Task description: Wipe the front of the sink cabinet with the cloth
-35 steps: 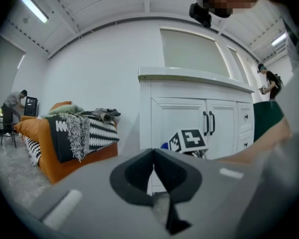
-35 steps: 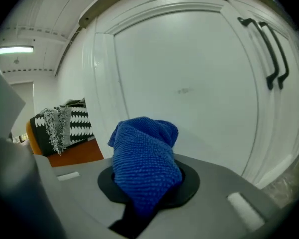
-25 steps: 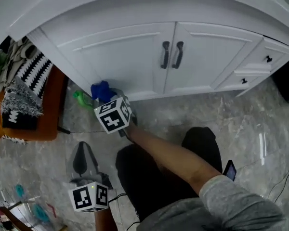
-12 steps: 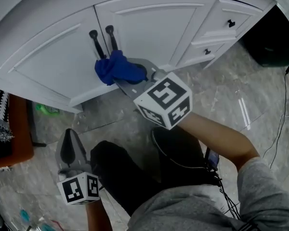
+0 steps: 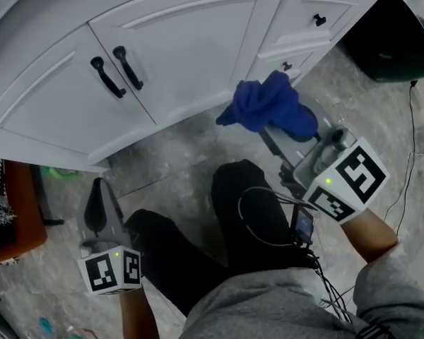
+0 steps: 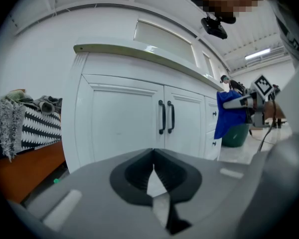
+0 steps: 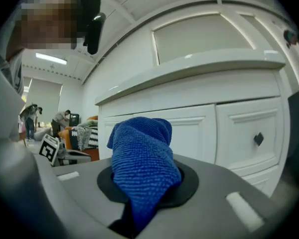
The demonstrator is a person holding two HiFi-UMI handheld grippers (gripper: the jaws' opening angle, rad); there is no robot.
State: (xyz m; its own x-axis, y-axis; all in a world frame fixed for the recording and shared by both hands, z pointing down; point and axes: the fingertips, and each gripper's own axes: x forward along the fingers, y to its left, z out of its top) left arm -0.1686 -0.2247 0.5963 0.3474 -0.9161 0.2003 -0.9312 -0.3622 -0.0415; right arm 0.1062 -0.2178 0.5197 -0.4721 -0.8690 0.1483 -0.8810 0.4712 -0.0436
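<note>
The right tongs (image 7: 144,185) are clamped on a bunched blue cloth (image 7: 142,156) of nubbly, towel-like weave, which is held low in front of the drawers (image 5: 304,30) and apparently off their surface, while the left tongs (image 6: 153,176) are closed on nothing and kept back above the floor (image 5: 177,147). No streaks or damp patches can be made out on the sink cabinet (image 5: 71,20), so the wiped share cannot be judged. Its smooth white finish, recessed panelled doors (image 5: 191,55), slim black bar handles (image 5: 127,68) and small dark knobs (image 5: 319,20) are set against grey marbled flooring.
</note>
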